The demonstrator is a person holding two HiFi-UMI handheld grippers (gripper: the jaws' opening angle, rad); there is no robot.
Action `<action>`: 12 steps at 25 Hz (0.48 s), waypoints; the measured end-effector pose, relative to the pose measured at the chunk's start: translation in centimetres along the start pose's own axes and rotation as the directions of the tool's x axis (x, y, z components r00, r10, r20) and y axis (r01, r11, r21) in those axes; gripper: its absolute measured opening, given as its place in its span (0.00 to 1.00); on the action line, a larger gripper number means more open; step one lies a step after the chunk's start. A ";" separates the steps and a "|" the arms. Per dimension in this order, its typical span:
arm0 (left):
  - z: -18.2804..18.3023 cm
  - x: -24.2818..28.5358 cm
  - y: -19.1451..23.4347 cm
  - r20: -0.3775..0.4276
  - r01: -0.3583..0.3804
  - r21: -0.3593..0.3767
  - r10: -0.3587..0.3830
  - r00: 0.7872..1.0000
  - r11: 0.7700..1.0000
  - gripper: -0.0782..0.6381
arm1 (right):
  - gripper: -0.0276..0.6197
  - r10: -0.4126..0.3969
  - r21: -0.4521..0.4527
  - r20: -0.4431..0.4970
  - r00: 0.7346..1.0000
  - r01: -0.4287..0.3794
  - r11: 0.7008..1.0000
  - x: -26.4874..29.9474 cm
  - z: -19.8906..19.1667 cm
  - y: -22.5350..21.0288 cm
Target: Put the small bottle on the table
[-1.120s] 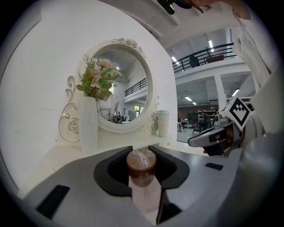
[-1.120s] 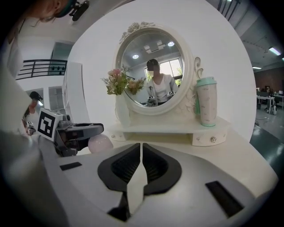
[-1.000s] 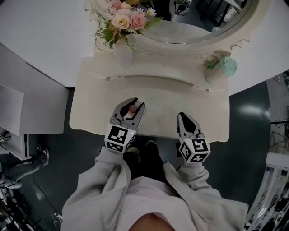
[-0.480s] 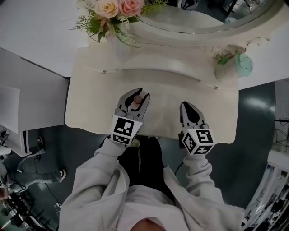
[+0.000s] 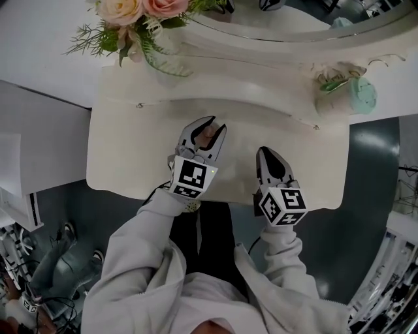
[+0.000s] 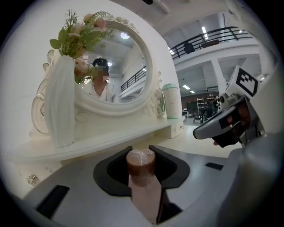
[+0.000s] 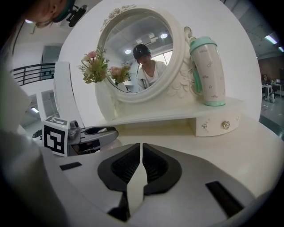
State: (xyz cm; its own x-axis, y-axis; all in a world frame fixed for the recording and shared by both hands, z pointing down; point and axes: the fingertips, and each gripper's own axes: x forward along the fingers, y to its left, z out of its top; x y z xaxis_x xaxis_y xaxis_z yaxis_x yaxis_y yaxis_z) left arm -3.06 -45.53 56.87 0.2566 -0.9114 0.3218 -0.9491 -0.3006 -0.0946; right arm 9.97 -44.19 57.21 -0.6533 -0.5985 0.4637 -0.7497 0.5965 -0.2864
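The left claw [image 5: 212, 126] clasps the small bottle [image 6: 142, 175] over bare worktop [image 5: 130, 153], inside its front edge. The right claw [image 5: 266, 152] is clenched empty alongside.

Dim, even light; perhaps fisheye-warped, dark edges

**Cream dressing table: shelf unit, mirror, vase, tumbler**

Dressing table [image 5: 124, 156], cream top w/ wavy front edge and rounded corners. Along the back edge sits a raised shelf unit [image 5: 248, 81], curved front, w/ a small knob [image 7: 226, 125] on its right end. An oval mirror [image 7: 137, 57] in a carved white frame stands upright at mid-shelf. At the left end of the shelf is a white ribbed vase [image 6: 60, 106] w/ pink and cream flowers [image 5: 140, 10]. At the right end, just beside the mirror frame, a white tumbler [image 7: 207, 71] w/ mint lid and base stands upright.
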 end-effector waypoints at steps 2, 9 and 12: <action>0.3 0.8 -0.4 0.012 0.024 0.024 -0.024 1.000 0.999 0.29 | 0.10 -0.009 0.025 -0.001 1.000 0.009 1.000 0.0 -0.3 -0.3; 1.8 4.3 -2.2 0.048 0.083 0.063 -0.086 0.995 0.995 0.29 | 0.10 -0.019 0.054 -0.023 1.000 0.020 0.998 0.6 -1.4 -0.7; 2.4 5.6 -2.7 0.064 0.083 0.075 -0.088 0.994 0.994 0.29 | 0.10 -0.017 0.064 -0.029 0.999 0.019 0.998 0.7 -1.7 -0.7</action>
State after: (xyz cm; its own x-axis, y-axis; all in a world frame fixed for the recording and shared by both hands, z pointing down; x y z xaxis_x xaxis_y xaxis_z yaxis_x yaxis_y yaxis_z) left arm 1.39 -50.48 56.69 0.3500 -0.8975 0.2682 -0.9082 -0.3953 -0.1375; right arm 10.24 -44.11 59.11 -0.6368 -0.5931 0.4927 -0.7674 0.5497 -0.3301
